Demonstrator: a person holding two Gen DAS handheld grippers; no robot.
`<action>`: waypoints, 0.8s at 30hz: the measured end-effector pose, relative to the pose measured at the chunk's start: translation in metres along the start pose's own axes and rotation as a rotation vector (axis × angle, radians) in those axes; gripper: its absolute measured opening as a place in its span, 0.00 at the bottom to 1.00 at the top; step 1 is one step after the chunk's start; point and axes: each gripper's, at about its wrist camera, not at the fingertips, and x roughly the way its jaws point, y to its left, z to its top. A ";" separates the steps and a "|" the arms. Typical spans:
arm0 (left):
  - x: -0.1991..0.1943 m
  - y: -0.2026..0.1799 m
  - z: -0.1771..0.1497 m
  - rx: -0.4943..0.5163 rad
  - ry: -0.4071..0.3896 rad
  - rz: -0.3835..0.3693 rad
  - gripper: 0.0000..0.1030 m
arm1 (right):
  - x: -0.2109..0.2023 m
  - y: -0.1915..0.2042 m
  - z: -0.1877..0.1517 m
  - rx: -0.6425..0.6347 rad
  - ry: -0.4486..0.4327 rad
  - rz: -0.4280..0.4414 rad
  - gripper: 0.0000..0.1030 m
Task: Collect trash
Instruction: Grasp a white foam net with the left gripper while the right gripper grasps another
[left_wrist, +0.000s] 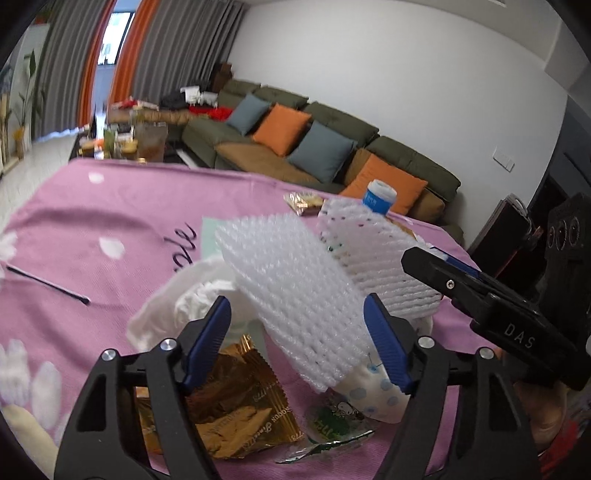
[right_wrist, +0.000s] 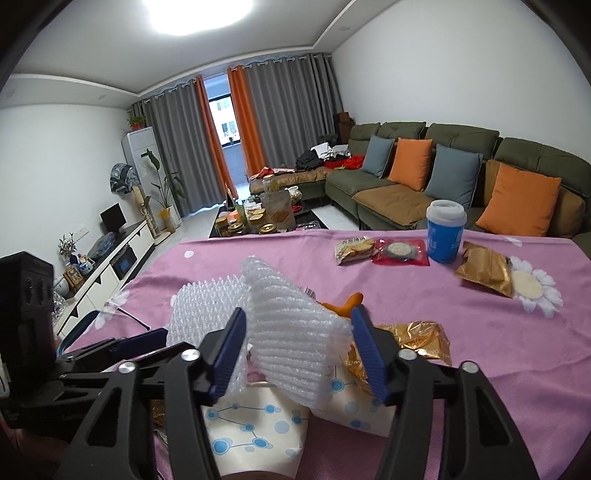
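Foam net sleeves (left_wrist: 295, 295) (right_wrist: 295, 339), light and crushable, lie mid-tabletop (left_wrist: 110, 206). Left gripper (left_wrist: 299, 343) brackets one, jaws spread at 9 and 3 o'clock; right gripper (right_wrist: 295, 354) pinches the other. Grip mid-body, gently.

Your left view loses both fingers (left_wrist: 210, 332) at the bottom edge, and the near foam net (left_wrist: 295, 288) covers much of the crumpled tissue (left_wrist: 192, 291) and the dotted paper cup (left_wrist: 373, 391). Print on the gold wrapper (left_wrist: 236, 413) is too small to read. In your right view, the foam net (right_wrist: 295, 339) hides most of the orange item (right_wrist: 349, 302) behind it; whether your fingers (right_wrist: 229, 350) press it, you cannot tell. The blue cup's (right_wrist: 445, 236) lettering is illegible.
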 end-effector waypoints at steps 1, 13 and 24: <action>0.005 0.003 -0.001 -0.003 0.008 -0.004 0.64 | 0.001 0.000 -0.001 0.008 0.008 0.012 0.43; 0.000 0.000 -0.004 0.003 -0.049 -0.043 0.14 | -0.010 0.003 0.004 -0.002 -0.020 0.045 0.10; -0.092 0.001 0.014 0.002 -0.230 -0.087 0.13 | -0.052 0.029 0.030 -0.035 -0.164 0.029 0.10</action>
